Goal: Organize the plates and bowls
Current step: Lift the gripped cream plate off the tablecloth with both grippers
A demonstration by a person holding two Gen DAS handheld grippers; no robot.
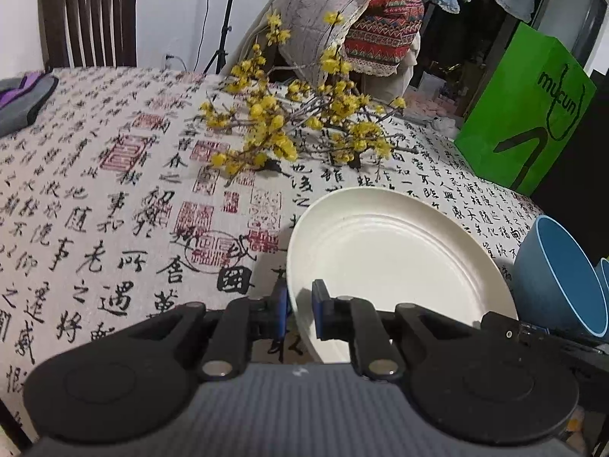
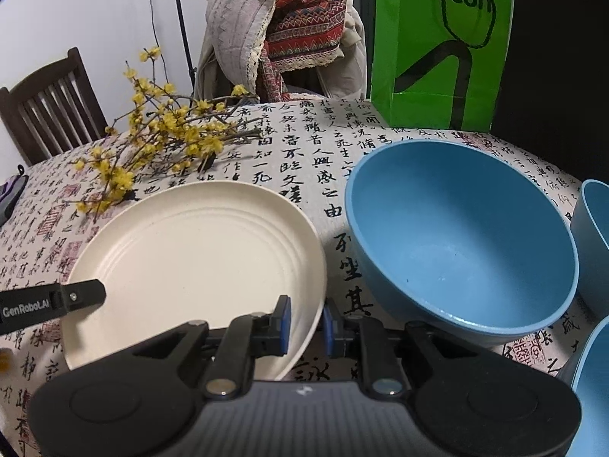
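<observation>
cream is the colour of the one round ridged plate (image 2: 198, 255); it lies on the tablecloth with black writing and red stamps (image 1: 114, 198), and both tongs grip it at its near rim, one on each side; the left gripper (image 1: 300, 310) has its blue pads squeezed on the plate's left edge, one pad on top and one under; the right gripper (image 2: 306, 321) is pinched the same way on the plate's right edge; the plate is plain and clean, with rings pressed into its middle and a raised lip; whether it is lifted a bit or flat on the cloth is hard to tell.

blue bowls count three in the right wrist view; one big round blue bowl (image 2: 464, 243) sits whole just to the right of the plate, not touching it; two more blue bowls (image 2: 593, 221) are cut off at the right edge, so their size is hard to know.

one bunch of twigs with small yellow flowers (image 1: 289, 129) lies behind the plate; one bright green paper bag with black letters (image 2: 441, 45) stands at the far side of the table; one dark wooden chair (image 1: 89, 11) stands at the far left; one chair draped with a red patterned cloth (image 2: 304, 23) is behind the table.
</observation>
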